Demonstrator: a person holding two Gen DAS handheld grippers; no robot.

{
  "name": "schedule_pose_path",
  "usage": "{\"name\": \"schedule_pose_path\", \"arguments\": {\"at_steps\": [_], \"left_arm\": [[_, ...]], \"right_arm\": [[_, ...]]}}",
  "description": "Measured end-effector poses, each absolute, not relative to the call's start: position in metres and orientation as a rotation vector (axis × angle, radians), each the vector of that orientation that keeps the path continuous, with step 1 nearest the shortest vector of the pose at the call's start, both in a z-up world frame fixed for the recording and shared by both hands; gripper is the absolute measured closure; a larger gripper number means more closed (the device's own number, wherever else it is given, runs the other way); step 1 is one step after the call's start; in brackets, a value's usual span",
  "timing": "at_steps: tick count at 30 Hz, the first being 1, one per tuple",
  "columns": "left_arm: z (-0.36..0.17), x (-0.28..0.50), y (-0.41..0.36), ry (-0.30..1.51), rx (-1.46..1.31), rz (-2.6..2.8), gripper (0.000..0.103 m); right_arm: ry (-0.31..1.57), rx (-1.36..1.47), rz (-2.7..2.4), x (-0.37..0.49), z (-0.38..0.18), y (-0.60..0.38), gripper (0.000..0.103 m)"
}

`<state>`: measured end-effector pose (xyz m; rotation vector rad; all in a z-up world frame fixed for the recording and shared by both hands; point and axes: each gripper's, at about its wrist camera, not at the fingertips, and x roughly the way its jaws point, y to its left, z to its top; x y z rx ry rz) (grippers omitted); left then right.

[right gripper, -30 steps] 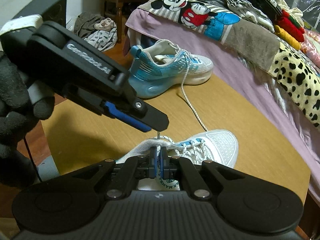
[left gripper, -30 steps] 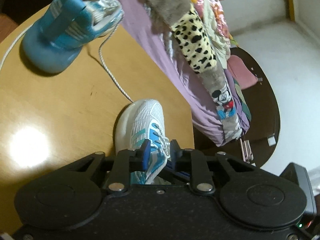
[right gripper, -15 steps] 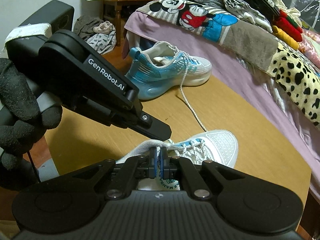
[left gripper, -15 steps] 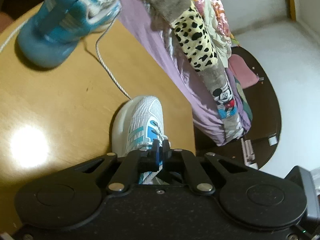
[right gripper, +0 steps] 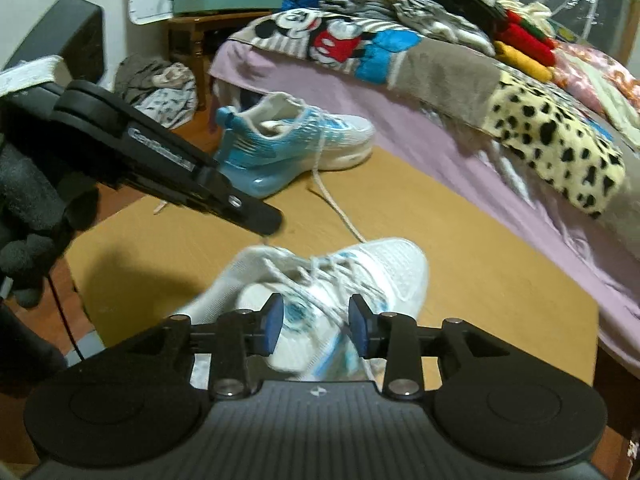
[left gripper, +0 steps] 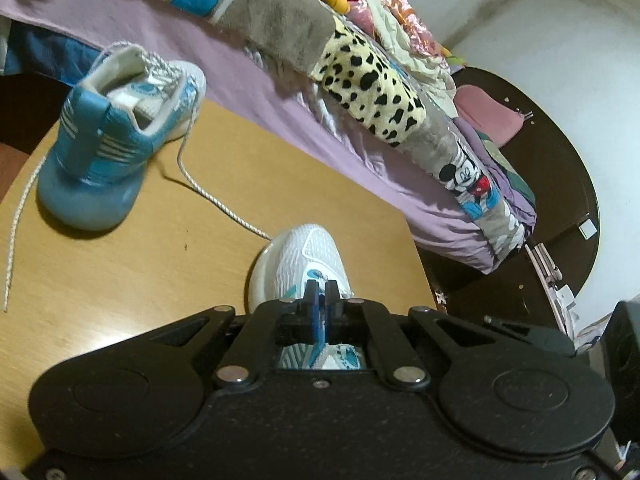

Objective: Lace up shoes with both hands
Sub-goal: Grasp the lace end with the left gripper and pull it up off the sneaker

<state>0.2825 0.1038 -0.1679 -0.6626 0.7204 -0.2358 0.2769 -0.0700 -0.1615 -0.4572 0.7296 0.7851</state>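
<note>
A white and blue shoe (right gripper: 384, 268) lies on the wooden table (right gripper: 500, 280), toe toward the bed, its white laces (right gripper: 320, 268) blurred. My right gripper (right gripper: 318, 326) hovers over its tongue. Its jaws are opening, and a lace strand runs loose between the blue pads (right gripper: 274, 322), which press on nothing. My left gripper (right gripper: 264, 220), in a black-gloved hand (right gripper: 28, 208), hangs just above the shoe's collar. In its own view the left gripper (left gripper: 322, 296) is shut above the white shoe (left gripper: 304, 256). Whether a lace is pinched there is hidden.
A second, bluer shoe (left gripper: 116, 132) stands at the table's far side, and its long loose lace (left gripper: 208, 196) trails toward the white shoe. A bed with a purple sheet (right gripper: 460, 168) and piled clothes borders the table. The table edge drops off at the right (right gripper: 596, 340).
The right gripper's jaws, shut a second ago, have parted wide. The left gripper has shut, rolled and lifted slightly off the shoe's collar.
</note>
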Motion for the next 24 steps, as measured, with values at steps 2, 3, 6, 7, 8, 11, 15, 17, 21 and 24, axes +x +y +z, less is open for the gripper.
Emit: {"name": "schedule_pose_path", "arguments": {"at_steps": [2, 3, 6, 7, 8, 11, 15, 17, 21, 24], "left_arm": [[-0.166, 0.281, 0.106, 0.713, -0.66, -0.228, 0.103], [-0.164, 0.281, 0.108, 0.706, -0.659, -0.223, 0.103], [-0.159, 0.28, 0.112, 0.694, -0.648, -0.21, 0.103], [-0.159, 0.28, 0.114, 0.691, -0.648, -0.204, 0.103], [-0.158, 0.279, 0.117, 0.688, -0.646, -0.197, 0.103], [-0.155, 0.279, 0.125, 0.677, -0.644, -0.177, 0.103], [-0.15, 0.279, 0.139, 0.656, -0.643, -0.147, 0.103], [-0.146, 0.278, 0.148, 0.644, -0.646, -0.13, 0.103], [-0.143, 0.275, 0.163, 0.627, -0.646, -0.1, 0.103], [-0.141, 0.273, 0.173, 0.619, -0.647, -0.083, 0.103]], "right_arm": [[0.738, -0.45, 0.771, 0.277, -0.163, -0.075, 0.064], [0.741, -0.442, 0.769, 0.277, -0.163, -0.077, 0.064], [0.75, -0.418, 0.758, 0.277, -0.164, -0.083, 0.06], [0.753, -0.41, 0.754, 0.278, -0.164, -0.084, 0.06], [0.756, -0.402, 0.75, 0.278, -0.163, -0.086, 0.06], [0.762, -0.374, 0.738, 0.28, -0.162, -0.091, 0.059], [0.766, -0.337, 0.722, 0.281, -0.162, -0.097, 0.051], [0.768, -0.328, 0.716, 0.28, -0.162, -0.099, 0.051], [0.772, -0.317, 0.713, 0.28, -0.162, -0.1, 0.051], [0.777, -0.305, 0.711, 0.282, -0.161, -0.101, 0.051]]}}
